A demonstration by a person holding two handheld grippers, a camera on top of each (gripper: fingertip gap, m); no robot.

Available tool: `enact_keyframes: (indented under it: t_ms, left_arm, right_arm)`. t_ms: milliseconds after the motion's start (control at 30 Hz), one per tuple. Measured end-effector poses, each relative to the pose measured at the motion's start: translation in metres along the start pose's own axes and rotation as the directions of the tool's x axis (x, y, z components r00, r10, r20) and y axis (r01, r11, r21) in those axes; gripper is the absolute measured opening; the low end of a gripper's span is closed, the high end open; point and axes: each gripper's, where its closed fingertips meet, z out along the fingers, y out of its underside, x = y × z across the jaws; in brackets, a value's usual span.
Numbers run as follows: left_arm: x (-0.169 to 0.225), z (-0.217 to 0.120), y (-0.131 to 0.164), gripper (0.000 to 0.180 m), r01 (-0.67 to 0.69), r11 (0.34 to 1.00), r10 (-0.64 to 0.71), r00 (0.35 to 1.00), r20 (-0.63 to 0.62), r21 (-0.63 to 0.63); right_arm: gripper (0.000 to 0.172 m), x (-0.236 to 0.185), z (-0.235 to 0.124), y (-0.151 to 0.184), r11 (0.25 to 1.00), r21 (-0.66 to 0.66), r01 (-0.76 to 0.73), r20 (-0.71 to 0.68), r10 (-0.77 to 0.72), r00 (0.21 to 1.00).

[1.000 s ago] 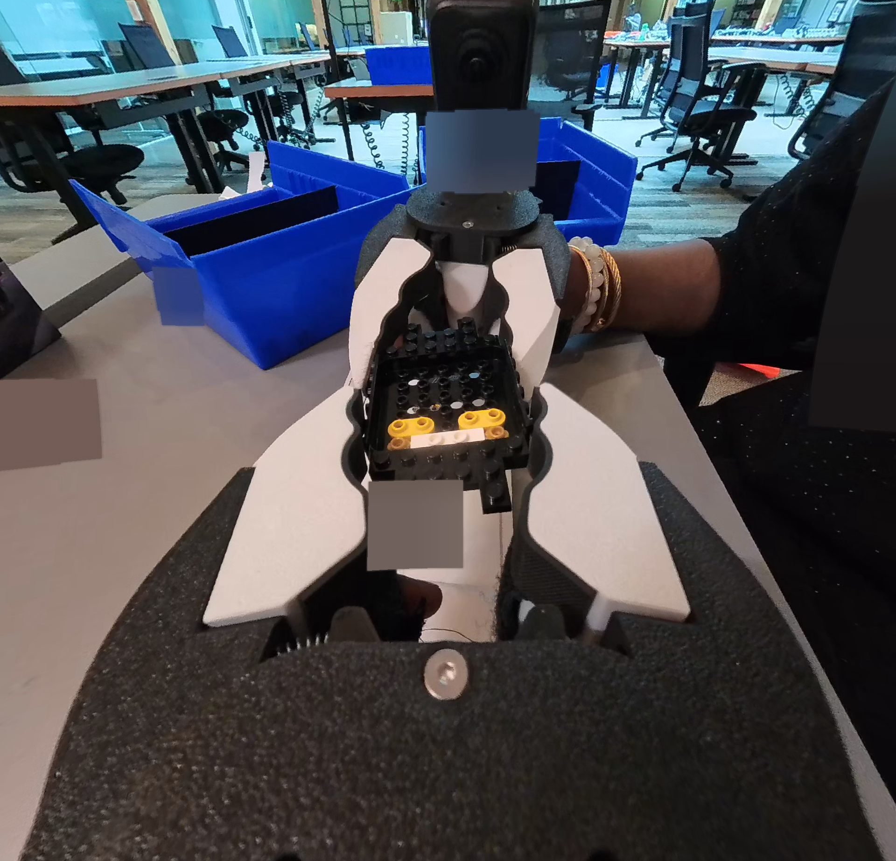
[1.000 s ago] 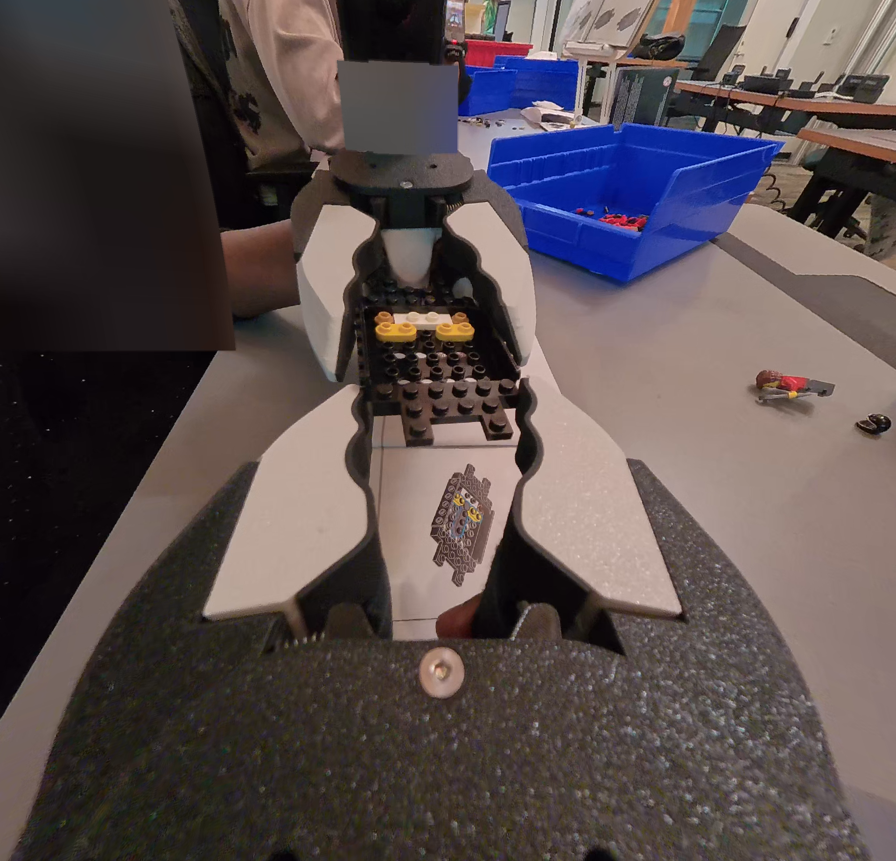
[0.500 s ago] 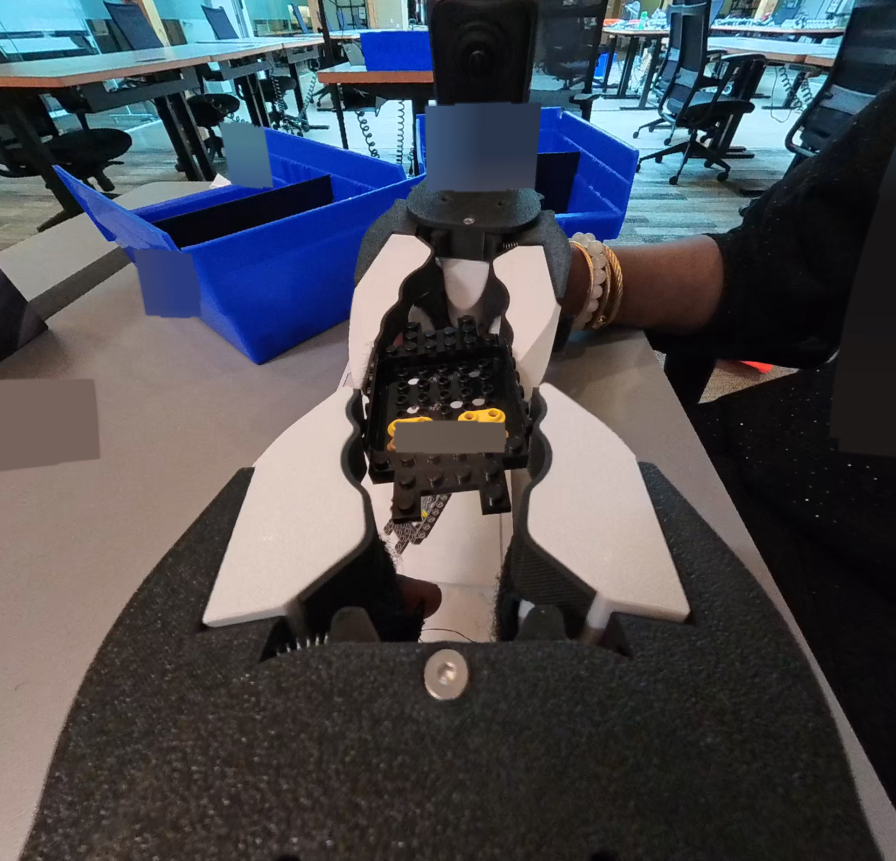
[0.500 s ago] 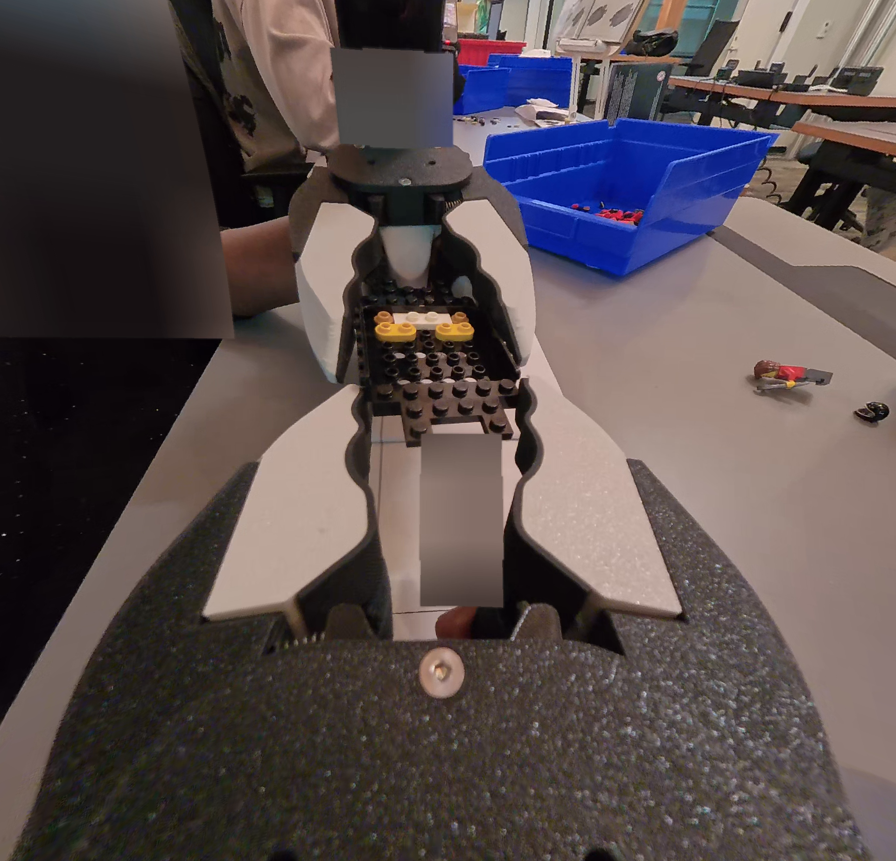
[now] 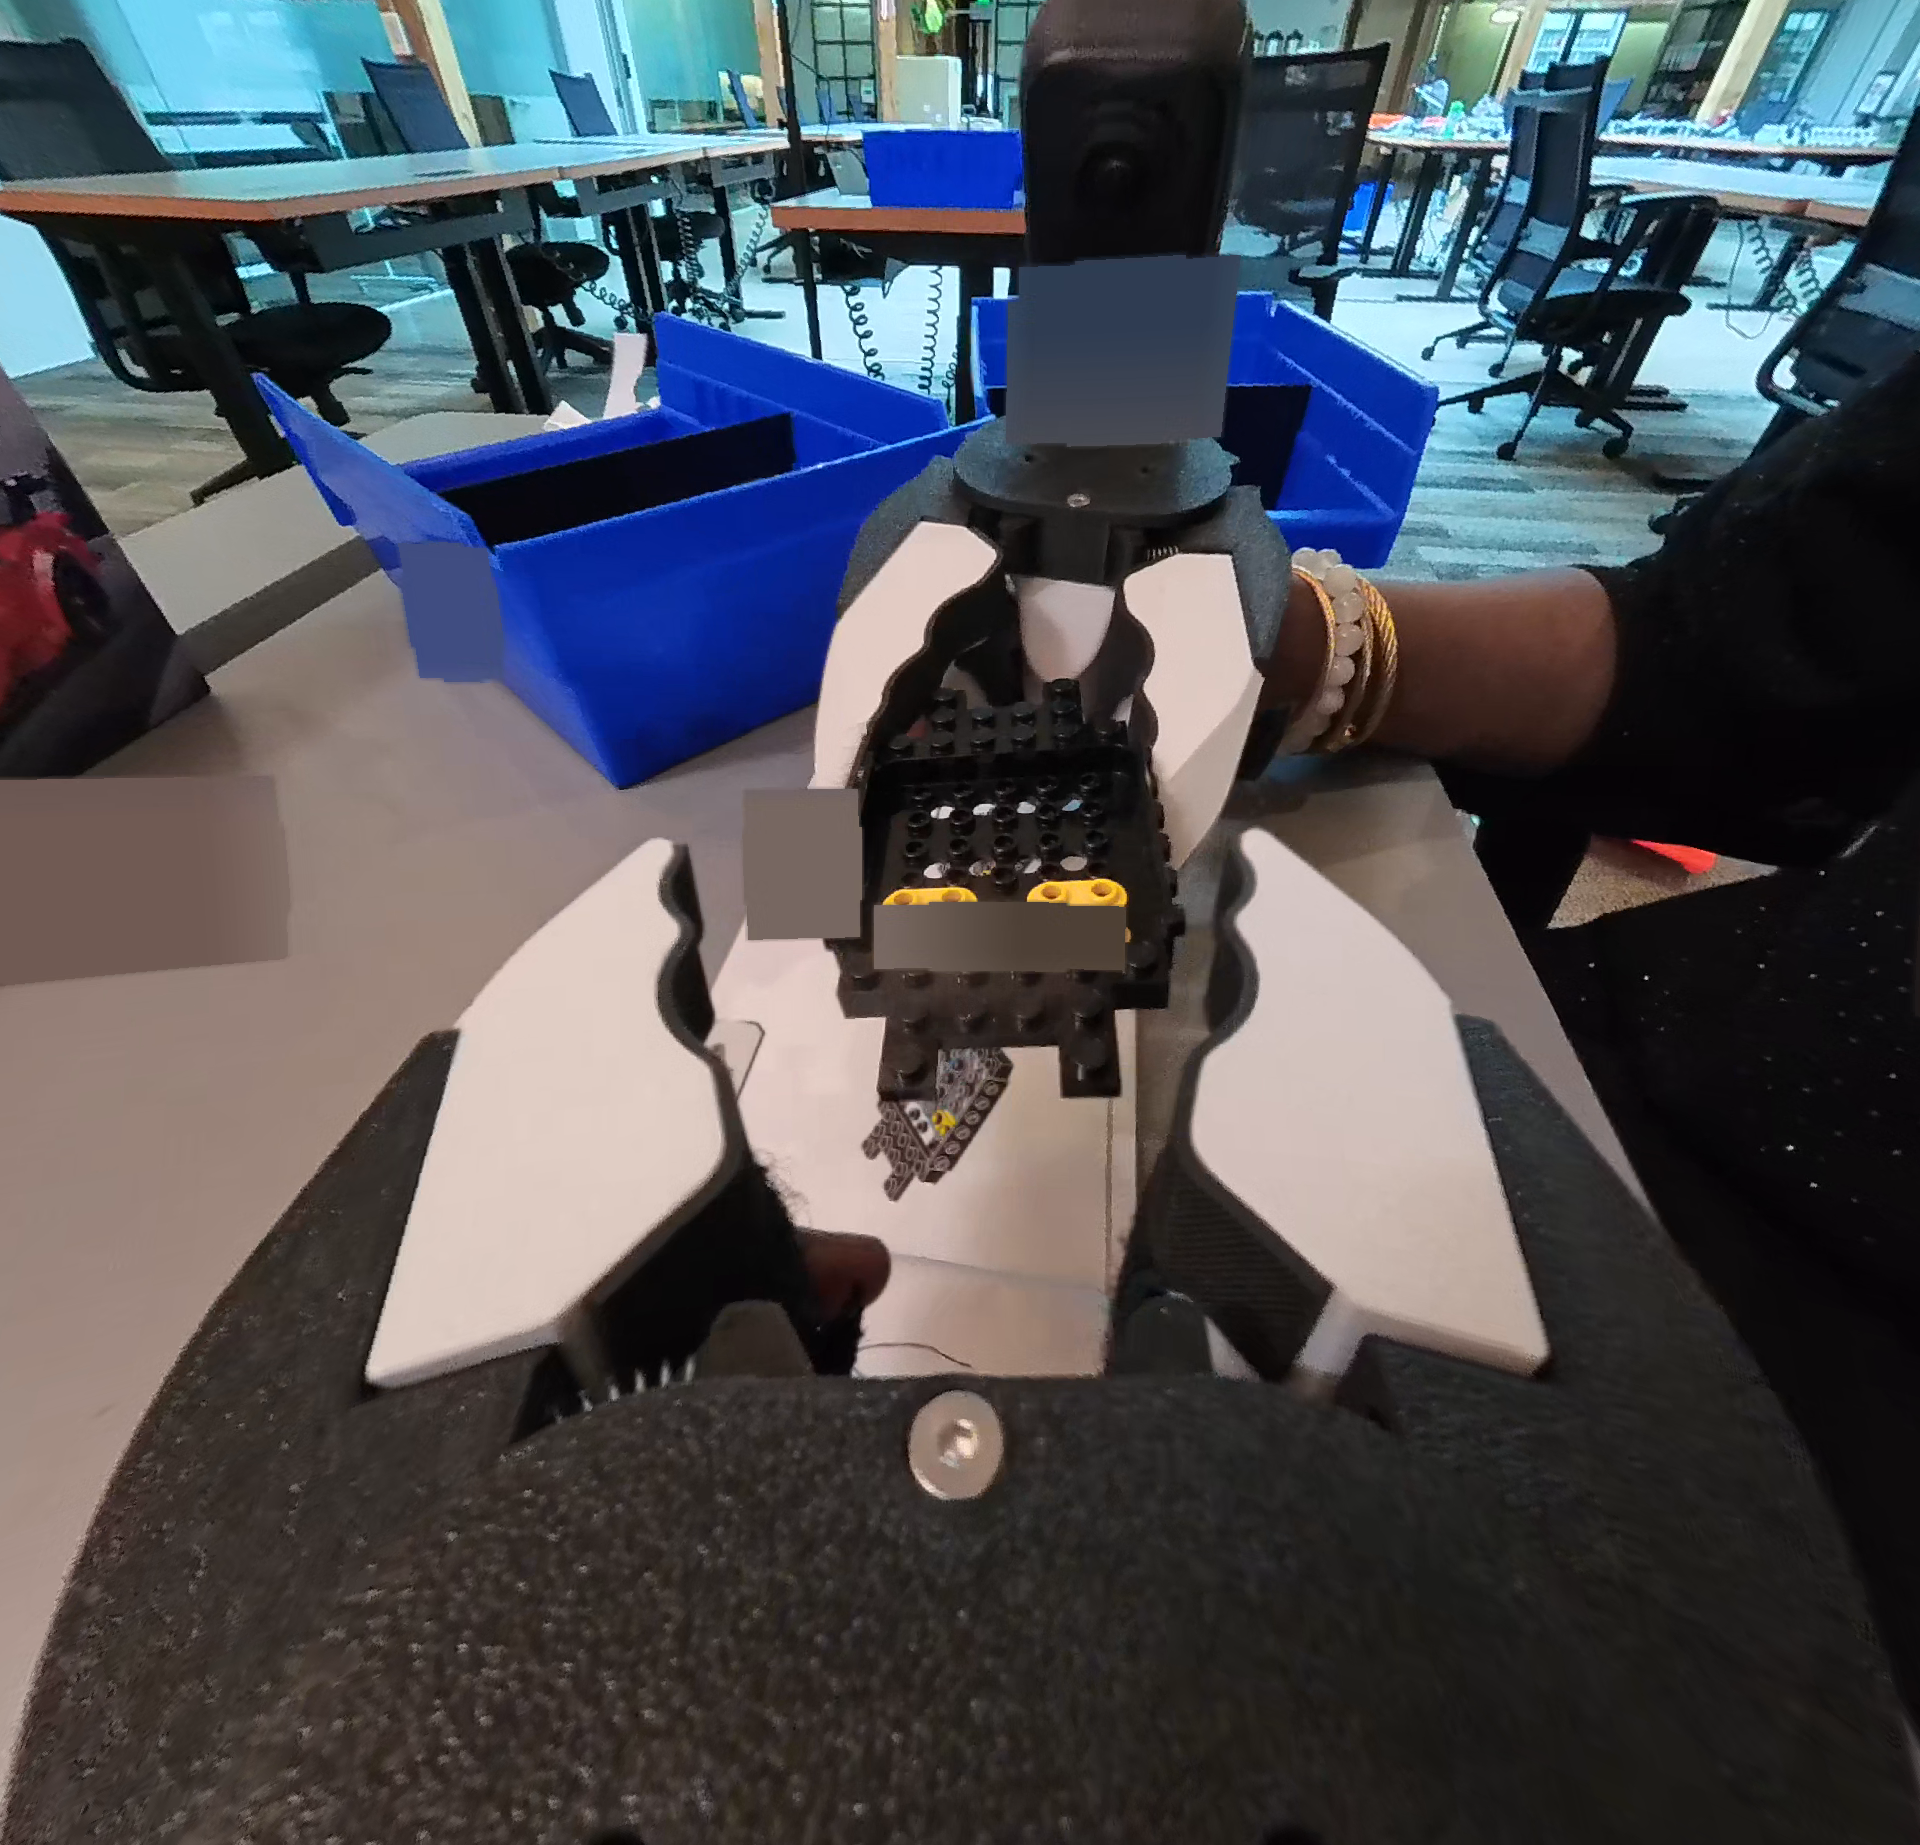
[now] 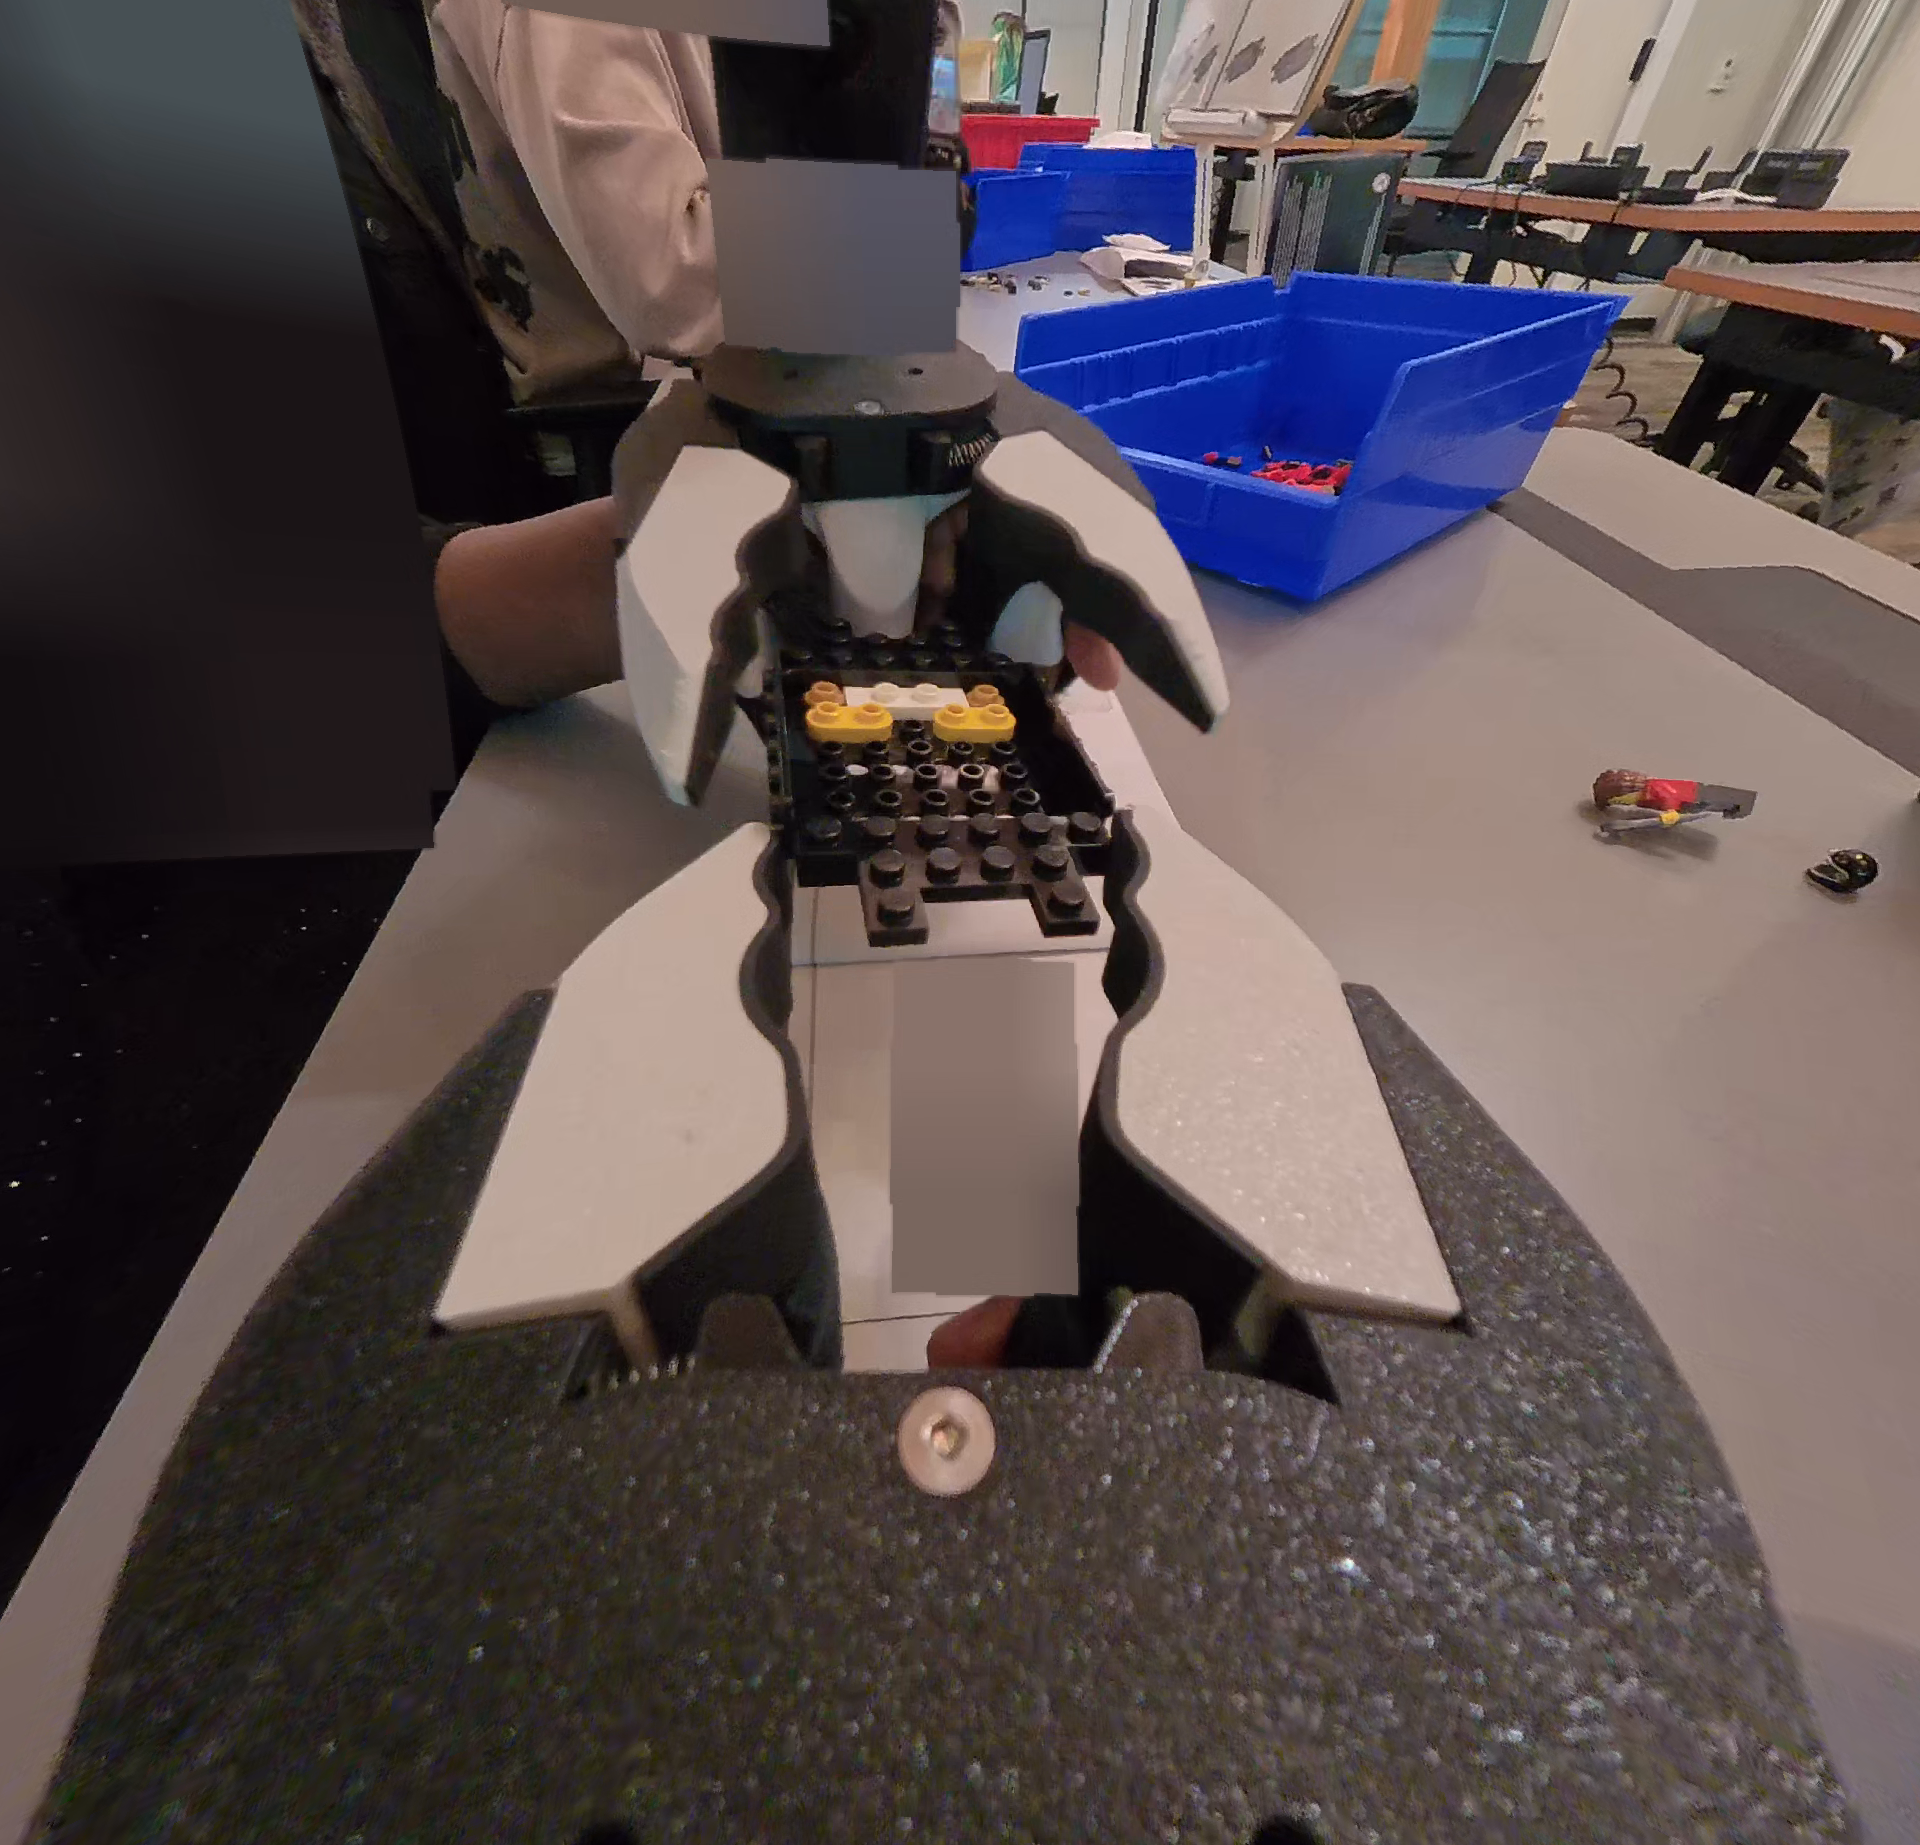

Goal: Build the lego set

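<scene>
The left gripper (image 5: 961,922) stands wide open, with clear gaps between its fingers (image 5: 582,1068) and the black studded brick tray (image 5: 1013,860), which it does not touch. The right gripper (image 6: 945,881) grips that tray (image 6: 935,808) at its near end, both fingers (image 6: 1226,1068) pressed against its sides. The tray is held just above a white sheet of paper (image 5: 1018,1245) on the grey worktop (image 5: 312,860); a blurred patch hides part of it in each view.

Only the right wrist view shows the small white plate (image 6: 904,699) behind the two yellow plates (image 6: 852,723). A printed picture (image 5: 940,1120) on the paper shows only in the left view.

Farther off, the right view alone shows what looks like a small toy figure (image 6: 1662,803) lying on the worktop, and a blue plastic bin (image 6: 1320,424) holding small red pieces. The left view shows two other blue bins (image 5: 623,569).
</scene>
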Motion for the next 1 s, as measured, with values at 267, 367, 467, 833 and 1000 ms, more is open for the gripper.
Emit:
enact_keyframes:
  t_ms: [267,367,467,833,1000]
  left_arm:
    - [0.001,-0.001,-0.004,0.08,-0.058,0.998,0.058,0.998,0.022,0.021]
    - [0.006,-0.002,-0.003,0.06,-0.111,0.994,0.111,0.994,0.007,0.019]
    - [0.007,-0.002,-0.002,0.057,-0.125,0.992,0.125,0.992,0.009,0.019]
    - [0.002,0.0,0.009,0.09,-0.107,0.993,0.108,0.994,0.021,-0.054]
    - [0.007,0.002,0.006,0.077,-0.135,0.99,0.135,0.991,0.005,-0.03]
  right_arm:
    - [0.058,0.001,-0.001,-0.003,0.999,0.016,-0.042,0.009,0.042,0.999]
    - [0.058,0.001,0.001,-0.002,0.999,0.009,-0.045,0.01,0.045,0.999]
    - [0.058,0.001,0.001,-0.001,0.999,0.001,-0.047,0.012,0.047,0.999]
    - [0.058,0.002,-0.001,-0.008,0.998,0.037,-0.053,0.009,0.053,0.999]
    - [0.058,0.0,-0.004,-0.013,0.996,0.065,-0.056,0.016,0.055,0.998]
